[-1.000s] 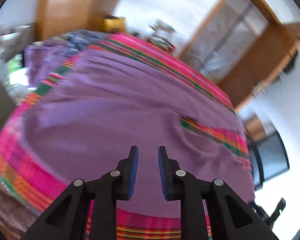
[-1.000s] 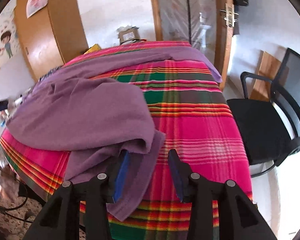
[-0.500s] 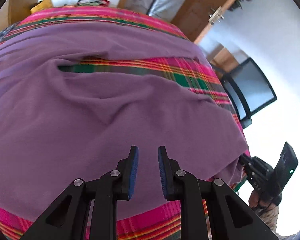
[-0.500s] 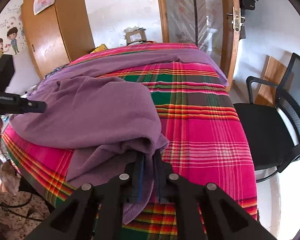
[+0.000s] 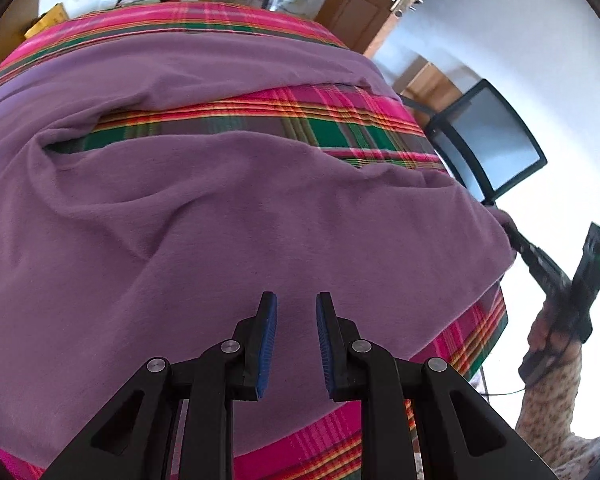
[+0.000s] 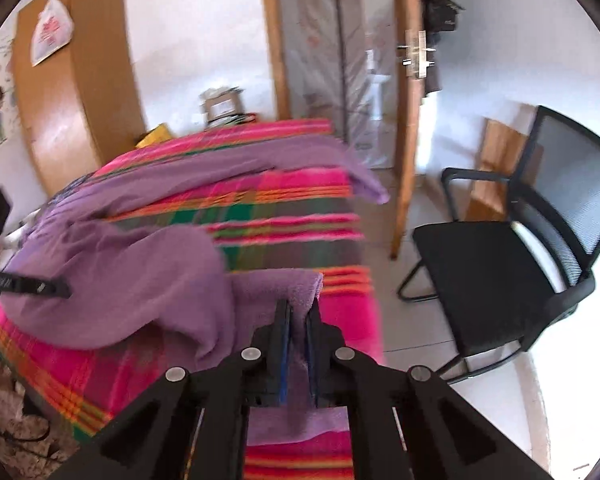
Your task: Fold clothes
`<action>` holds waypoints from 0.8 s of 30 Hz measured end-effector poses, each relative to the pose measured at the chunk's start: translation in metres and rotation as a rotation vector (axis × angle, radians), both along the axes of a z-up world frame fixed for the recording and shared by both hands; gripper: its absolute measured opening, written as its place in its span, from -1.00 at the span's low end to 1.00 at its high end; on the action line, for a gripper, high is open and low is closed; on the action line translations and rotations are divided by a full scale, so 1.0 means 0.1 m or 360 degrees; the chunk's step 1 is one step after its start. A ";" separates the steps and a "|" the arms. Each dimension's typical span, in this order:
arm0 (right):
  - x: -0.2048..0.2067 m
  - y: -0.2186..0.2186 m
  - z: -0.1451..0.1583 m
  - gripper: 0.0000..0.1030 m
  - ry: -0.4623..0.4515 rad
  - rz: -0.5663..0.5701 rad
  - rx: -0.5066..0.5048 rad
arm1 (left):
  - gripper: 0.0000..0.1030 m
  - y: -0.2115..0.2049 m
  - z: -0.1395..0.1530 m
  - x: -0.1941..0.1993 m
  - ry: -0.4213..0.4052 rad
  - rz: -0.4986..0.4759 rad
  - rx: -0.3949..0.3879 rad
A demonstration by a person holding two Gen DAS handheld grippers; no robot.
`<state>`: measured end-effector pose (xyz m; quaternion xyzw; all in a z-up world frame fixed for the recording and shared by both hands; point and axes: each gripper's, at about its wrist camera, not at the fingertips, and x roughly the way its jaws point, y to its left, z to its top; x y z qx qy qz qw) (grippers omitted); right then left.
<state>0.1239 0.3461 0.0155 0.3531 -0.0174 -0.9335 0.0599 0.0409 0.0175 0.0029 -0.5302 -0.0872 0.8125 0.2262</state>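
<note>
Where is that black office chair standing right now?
In the right wrist view the black office chair stands on the floor at the right, beside the plaid-covered bed and just in front of the open wooden door.

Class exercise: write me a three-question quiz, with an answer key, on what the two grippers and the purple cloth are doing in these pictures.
1. True or false: the left gripper grips the purple cloth.
2. Which gripper is shut on the cloth?
A. left
B. right
C. both
3. Fill in: beside the plaid table stands a black ____.

Key
1. False: its jaws stand open above the cloth.
2. B: the right gripper pinches a cloth edge.
3. chair.
</note>
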 end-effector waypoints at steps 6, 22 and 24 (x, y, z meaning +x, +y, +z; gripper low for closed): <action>-0.16 0.30 0.05 -0.86 0.0017 -0.0110 -0.0001 | -0.59 0.11 -0.06 -0.05 -0.0038 -0.0039 0.0000; -0.34 0.91 -0.02 -0.86 0.0028 -0.0447 0.0003 | -0.59 0.27 -0.06 -0.07 -0.0044 -0.0102 -0.0034; -0.40 0.97 -0.04 -0.86 0.0026 -0.0467 0.0010 | -0.59 0.29 -0.06 -0.07 -0.0046 -0.0113 -0.0035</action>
